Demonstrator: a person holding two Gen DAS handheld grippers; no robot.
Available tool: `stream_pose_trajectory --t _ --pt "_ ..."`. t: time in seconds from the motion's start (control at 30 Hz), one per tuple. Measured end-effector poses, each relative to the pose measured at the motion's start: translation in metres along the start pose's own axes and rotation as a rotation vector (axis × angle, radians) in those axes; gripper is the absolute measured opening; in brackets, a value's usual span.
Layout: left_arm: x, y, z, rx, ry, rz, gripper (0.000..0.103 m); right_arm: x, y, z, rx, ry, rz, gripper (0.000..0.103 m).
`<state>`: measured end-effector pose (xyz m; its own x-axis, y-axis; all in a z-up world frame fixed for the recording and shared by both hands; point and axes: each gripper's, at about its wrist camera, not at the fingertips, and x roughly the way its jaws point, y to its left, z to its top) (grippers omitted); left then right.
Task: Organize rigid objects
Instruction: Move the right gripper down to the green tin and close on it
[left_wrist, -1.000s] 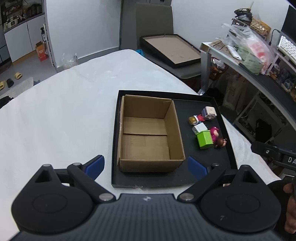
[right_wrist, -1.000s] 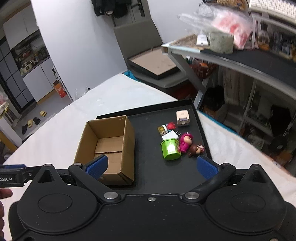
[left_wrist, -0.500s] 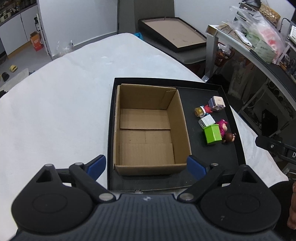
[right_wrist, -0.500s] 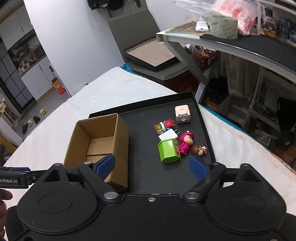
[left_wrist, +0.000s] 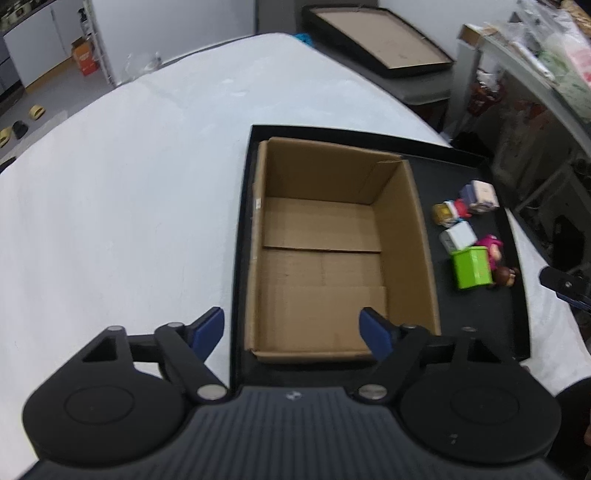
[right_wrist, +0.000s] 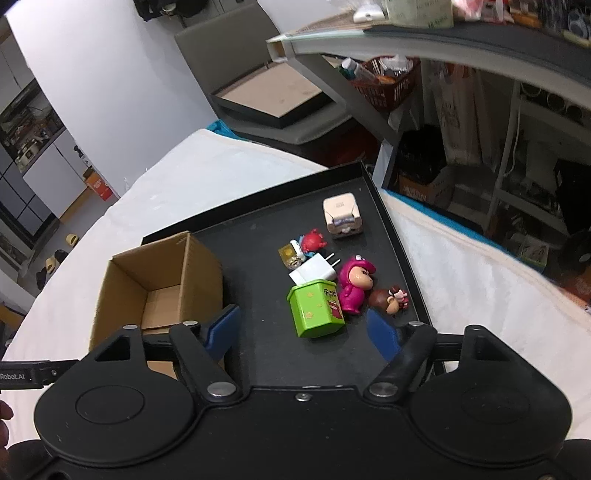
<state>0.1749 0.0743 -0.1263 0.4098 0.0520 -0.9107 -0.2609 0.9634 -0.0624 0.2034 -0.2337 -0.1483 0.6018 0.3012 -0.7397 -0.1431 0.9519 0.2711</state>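
While its blue pads stand apart with nothing pinched between them, the left hand-held gripper (left_wrist: 291, 328) hangs over the near end of the cardboard box (left_wrist: 332, 251), its jaws having just been closing; one pad sits outside the box's left wall, the other over its floor. The right hand-held gripper (right_wrist: 303, 325) is likewise spread and has just been narrowing, with the green box (right_wrist: 317, 308) just beyond its pads but not touched.

Everything sits relative to the cardboard box, which stands open and bare inside at the left side of a black tray (right_wrist: 258, 229) on the white-covered counter (left_wrist: 129, 184). To the box's right on the tray lie the toys: the green box nearest, a white plug adapter (right_wrist: 314, 273) touching its far edge, a pink figure (right_wrist: 354, 284) beside it, and a small brown figure (right_wrist: 388, 301) at the tray's right rim. Farther off are a small red and yellow piece (right_wrist: 301, 249), too tiny to make out, and a beige cube (right_wrist: 341, 216).

In the left view the box's near wall is partly hidden by the gripper body, and the right gripper shows only as a dark tip (left_wrist: 565, 286) at the frame edge.
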Motion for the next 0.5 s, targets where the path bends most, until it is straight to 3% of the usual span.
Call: stream_pose_trajectory --t 0.1,0.23,0.37,0.5 --pt "0.016 0.007 0.004 -0.036 0.038 0.003 0.062 0.014 -0.007 0.0 0.024 0.019 0.014 0.065" --pt "0.032 0.013 0.011 -0.052 0.06 0.015 0.053 0.039 -0.012 0.0 0.047 0.057 0.019 0.062" --pt "0.048 0.015 0.016 -0.062 0.095 0.013 0.044 0.066 -0.016 0.001 0.047 0.11 0.028 0.05" --pt "0.062 0.016 0.02 -0.061 0.133 0.022 0.037 0.085 -0.02 0.004 0.049 0.135 0.036 0.045"
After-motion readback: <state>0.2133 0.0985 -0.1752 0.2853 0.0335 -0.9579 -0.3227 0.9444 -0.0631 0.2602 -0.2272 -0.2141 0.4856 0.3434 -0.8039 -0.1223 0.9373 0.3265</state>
